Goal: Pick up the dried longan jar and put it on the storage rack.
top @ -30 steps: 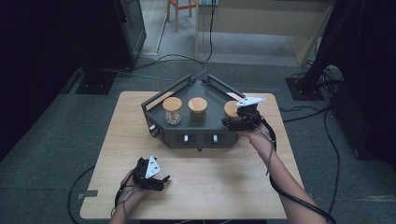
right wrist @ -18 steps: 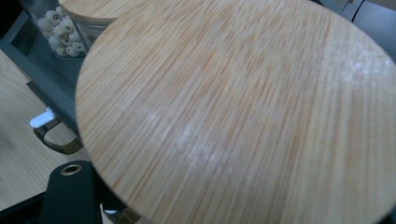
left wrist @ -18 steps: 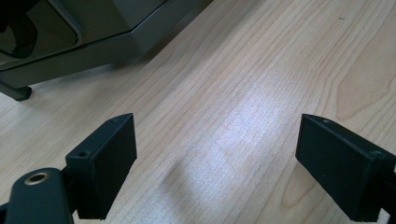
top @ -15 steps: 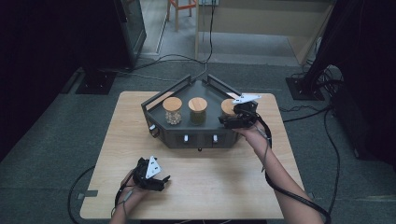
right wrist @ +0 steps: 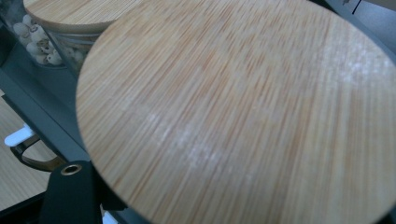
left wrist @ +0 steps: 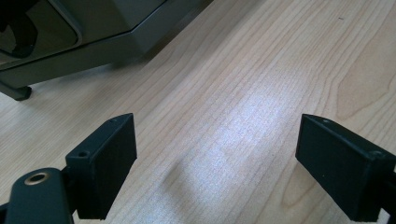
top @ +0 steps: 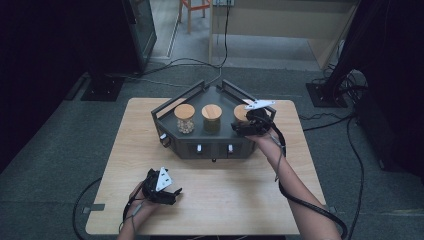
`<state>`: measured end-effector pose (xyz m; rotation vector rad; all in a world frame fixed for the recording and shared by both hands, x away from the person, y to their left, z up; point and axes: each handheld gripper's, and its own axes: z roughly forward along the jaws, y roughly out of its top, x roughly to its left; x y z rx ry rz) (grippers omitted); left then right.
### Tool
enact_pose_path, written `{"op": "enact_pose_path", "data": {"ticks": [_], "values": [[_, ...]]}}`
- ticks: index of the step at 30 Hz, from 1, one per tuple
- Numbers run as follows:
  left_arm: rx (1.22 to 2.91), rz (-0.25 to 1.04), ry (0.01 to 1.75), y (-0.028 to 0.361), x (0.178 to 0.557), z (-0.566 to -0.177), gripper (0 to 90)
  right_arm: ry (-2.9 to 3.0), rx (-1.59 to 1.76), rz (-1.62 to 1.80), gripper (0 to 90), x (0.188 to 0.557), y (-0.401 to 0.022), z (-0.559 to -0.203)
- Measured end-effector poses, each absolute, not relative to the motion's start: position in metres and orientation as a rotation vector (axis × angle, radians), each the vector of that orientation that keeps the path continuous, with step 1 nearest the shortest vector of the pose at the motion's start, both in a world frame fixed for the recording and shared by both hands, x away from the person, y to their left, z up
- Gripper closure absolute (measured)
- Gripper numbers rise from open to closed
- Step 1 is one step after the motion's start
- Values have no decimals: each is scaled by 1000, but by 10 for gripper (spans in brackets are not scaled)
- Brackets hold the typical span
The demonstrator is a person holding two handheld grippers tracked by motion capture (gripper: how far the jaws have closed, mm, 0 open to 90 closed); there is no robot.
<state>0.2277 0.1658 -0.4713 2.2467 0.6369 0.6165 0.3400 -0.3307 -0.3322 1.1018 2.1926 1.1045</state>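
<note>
The tabletop (top: 225,200) is pale wood with fine, straight grain and a faint darker knot ring. On it stands a dark grey rack (top: 210,147) with small white switches along its front. The jars' round lids (right wrist: 243,116) are light bamboo, streaked in thin tan and honey lines; one clear jar (top: 184,125) shows cream-white beans. Each tool (top: 172,192) is matt black, topped by a light grey plate. The floor (top: 65,165) is dull grey-green.

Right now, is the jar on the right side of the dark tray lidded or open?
Lidded. The right jar's round wooden lid sits on top, and the right gripper is shut on it.
</note>
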Motion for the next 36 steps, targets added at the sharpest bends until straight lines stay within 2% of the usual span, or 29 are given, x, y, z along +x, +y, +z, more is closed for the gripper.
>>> {"op": "enact_pose_path", "data": {"ticks": [36], "values": [[2248, 609, 629, 166, 228, -471, 124, 2186, 1202, 1095, 253, 362, -322, -345]]}}
